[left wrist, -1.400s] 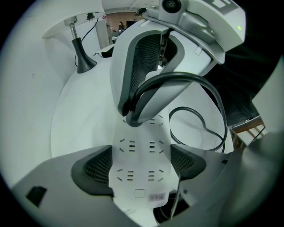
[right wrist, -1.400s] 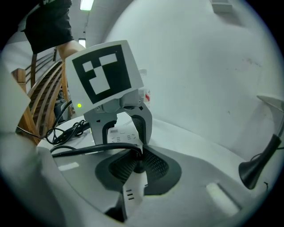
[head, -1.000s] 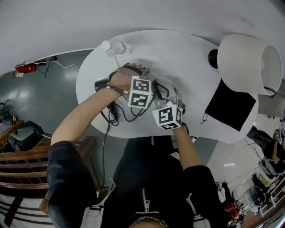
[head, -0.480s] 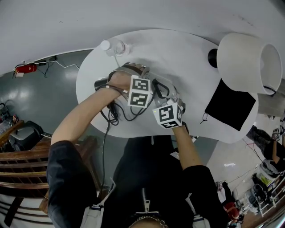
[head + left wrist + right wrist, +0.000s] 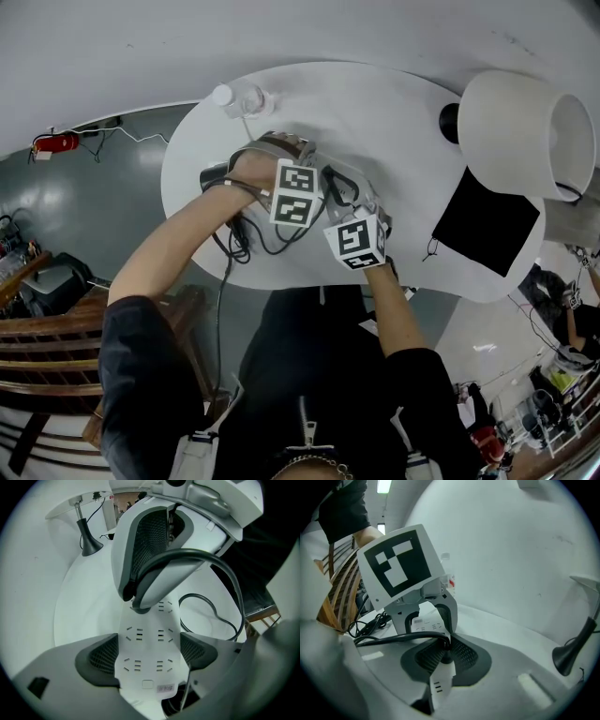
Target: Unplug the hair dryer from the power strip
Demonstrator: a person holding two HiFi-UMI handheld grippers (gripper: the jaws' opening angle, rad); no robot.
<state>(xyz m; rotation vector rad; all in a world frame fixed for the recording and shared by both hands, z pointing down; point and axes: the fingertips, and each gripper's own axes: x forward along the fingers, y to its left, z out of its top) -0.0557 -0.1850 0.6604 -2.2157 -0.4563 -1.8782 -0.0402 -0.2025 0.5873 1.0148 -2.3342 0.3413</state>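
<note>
Now, left gripper [image 5: 149, 657]: closed across the width of the long white plastic power strip [image 5: 143, 634], with one ribbed dark pad on each long edge, in the lower middle of the left gripper view. I judge the hold is meant to pin the strip down so it does not lift with the plug.
right gripper [image 5: 443, 652]: narrow, its jaws pinched on the small black plug [image 5: 136, 605]. It slants in from the top of the left gripper view, probably so the pull leads away from the sockets.
plug: seated in a socket just beyond the left jaws, near the centre of the left gripper view. As far as I can judge, it is not yet out.
power strip: lies flat on the white oval table [image 5: 412, 122], in the middle of the head view beneath the two marker cubes [image 5: 295, 192]. Several empty socket rows show between the left pads.
black rubber cord [image 5: 206, 559]: arches from the plug over the right gripper's jaw, then loops on the table at the right of the frame. It looks slack, so it should not resist.
hair dryer [image 5: 214, 176]: only a dark shape at the left edge of the left hand [image 5: 248, 169] in the head view, mostly covered. Its form cannot be told.
step: both holds look set, and a straight pull on the plug comes next.
</note>
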